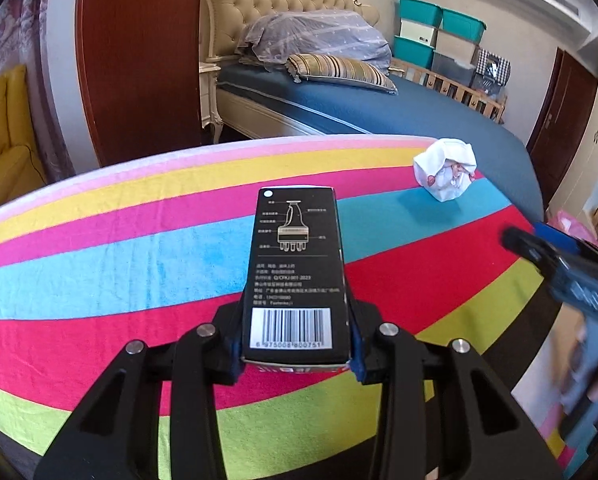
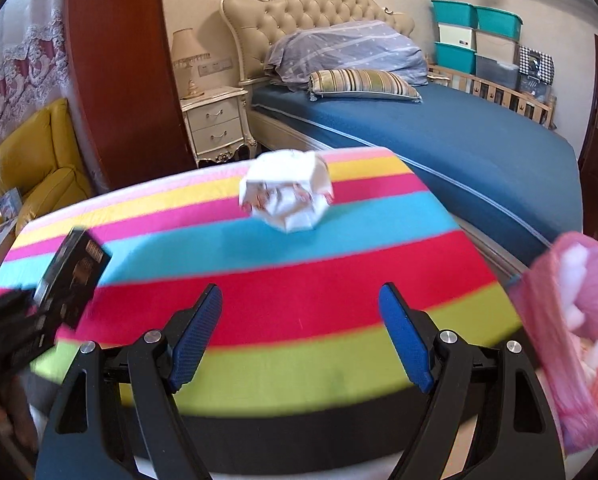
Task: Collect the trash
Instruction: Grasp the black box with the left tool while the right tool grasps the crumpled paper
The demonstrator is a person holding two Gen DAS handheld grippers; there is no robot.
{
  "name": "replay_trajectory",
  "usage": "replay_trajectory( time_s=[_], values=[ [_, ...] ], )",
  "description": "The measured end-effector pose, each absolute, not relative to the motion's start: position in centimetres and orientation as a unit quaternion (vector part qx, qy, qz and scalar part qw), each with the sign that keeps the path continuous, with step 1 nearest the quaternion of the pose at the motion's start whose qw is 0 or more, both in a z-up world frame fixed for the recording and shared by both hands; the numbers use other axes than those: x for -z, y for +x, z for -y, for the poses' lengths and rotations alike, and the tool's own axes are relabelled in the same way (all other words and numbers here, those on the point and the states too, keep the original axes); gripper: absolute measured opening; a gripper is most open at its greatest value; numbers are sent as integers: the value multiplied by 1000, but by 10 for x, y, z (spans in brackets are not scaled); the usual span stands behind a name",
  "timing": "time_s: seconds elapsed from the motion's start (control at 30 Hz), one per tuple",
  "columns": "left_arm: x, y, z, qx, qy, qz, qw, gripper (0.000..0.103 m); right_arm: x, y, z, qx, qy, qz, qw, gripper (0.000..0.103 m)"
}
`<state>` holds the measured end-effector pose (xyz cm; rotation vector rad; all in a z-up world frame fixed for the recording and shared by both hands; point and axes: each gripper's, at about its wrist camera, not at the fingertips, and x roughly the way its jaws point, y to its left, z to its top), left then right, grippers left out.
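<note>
A black box, centre frame, is clamped in the left tongs above the striped desk, while crumpled white paper remains uncollected ahead of the right tongs, apart and empty, pink bag at right.

Black angular gripper arms, silver round screws, blue textured pads inside the jaws

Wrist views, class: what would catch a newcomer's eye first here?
First, the black box clamped upright in the left gripper, above the rainbow-striped cloth. Next, the crumpled white paper lying farther back on that cloth, ahead of the open right gripper.
</note>
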<state>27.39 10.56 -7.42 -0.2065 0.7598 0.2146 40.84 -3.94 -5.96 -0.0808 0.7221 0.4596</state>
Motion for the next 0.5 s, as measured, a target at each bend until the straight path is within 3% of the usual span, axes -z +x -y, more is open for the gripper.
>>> replay_trajectory(
  time_s=[0.1, 0.17, 0.5],
  values=[
    [76, 271, -113, -103, -116, -370, 916, 38, 57, 431, 21, -227, -30, -351, 908, 77],
    [76, 270, -116, -105, -119, -370, 915, 38, 55, 443, 9, -236, -34, -349, 906, 83],
    [78, 274, -120, -100, -132, -379, 910, 38, 73, 488, -28, -194, -50, -384, 901, 85]
  ],
)
